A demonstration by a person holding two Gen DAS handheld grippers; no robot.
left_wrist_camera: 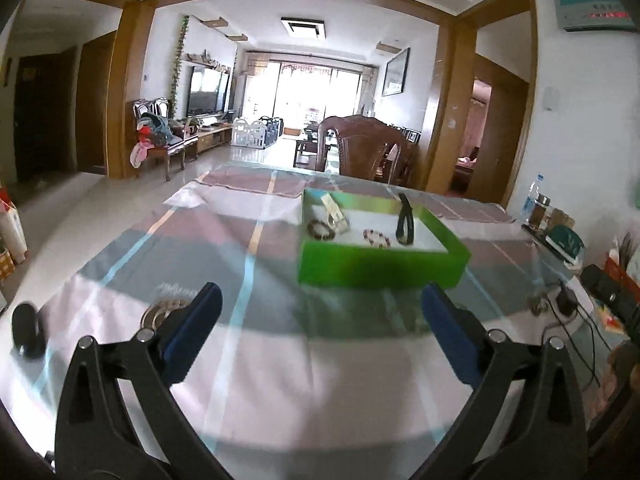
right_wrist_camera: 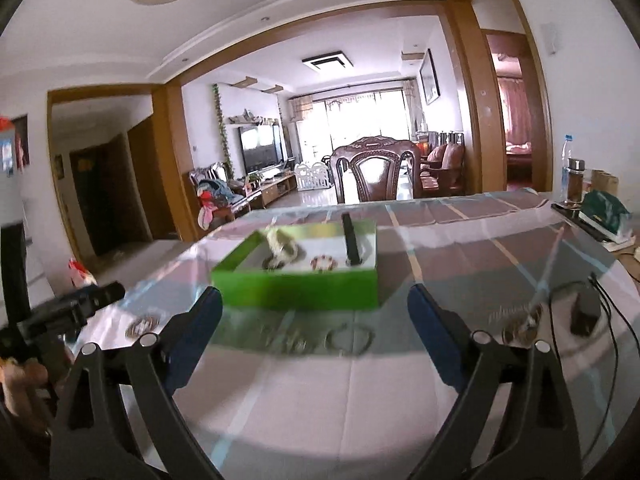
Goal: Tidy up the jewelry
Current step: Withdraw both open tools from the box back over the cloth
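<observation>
1. One green box [left_wrist_camera: 380, 266] is seen standing on the bench [left_wrist_camera: 280, 360], which is covered with a checked cloth; it lies in the middle, beyond both grippers.
2. Four pieces are counted inside the box: one dark bead bracelet [left_wrist_camera: 320, 227] at the left, one pale tagged piece [left_wrist_camera: 334, 210] just behind it, one coloured bead bracelet [left_wrist_camera: 377, 238] in the middle, and one black strap [left_wrist_camera: 405, 220] leaning on the right wall.
3. The left gripper [left_wrist_camera: 320, 320] is held over the near bench, its jaws spread wide with nothing between them.
4. The right gripper [right_wrist_camera: 314, 320] is likewise held near the box, its jaws spread wide and empty.
5. In the right wrist view, loose jewelry is seen on the cloth just in front of the box: one thin ring-shaped bangle [right_wrist_camera: 348, 340] and a blurred piece [right_wrist_camera: 288, 342] to its left; what that piece is cannot be told.
6. Two round metal discs [right_wrist_camera: 522, 326] are seen set into the bench, one at each near side.
7. One black adapter [right_wrist_camera: 585, 312] with its cord lies at the right.
8. One carved chair [right_wrist_camera: 376, 176] stands at the far edge.
9. Two bottles [right_wrist_camera: 573, 180] stand at the far right corner.
</observation>
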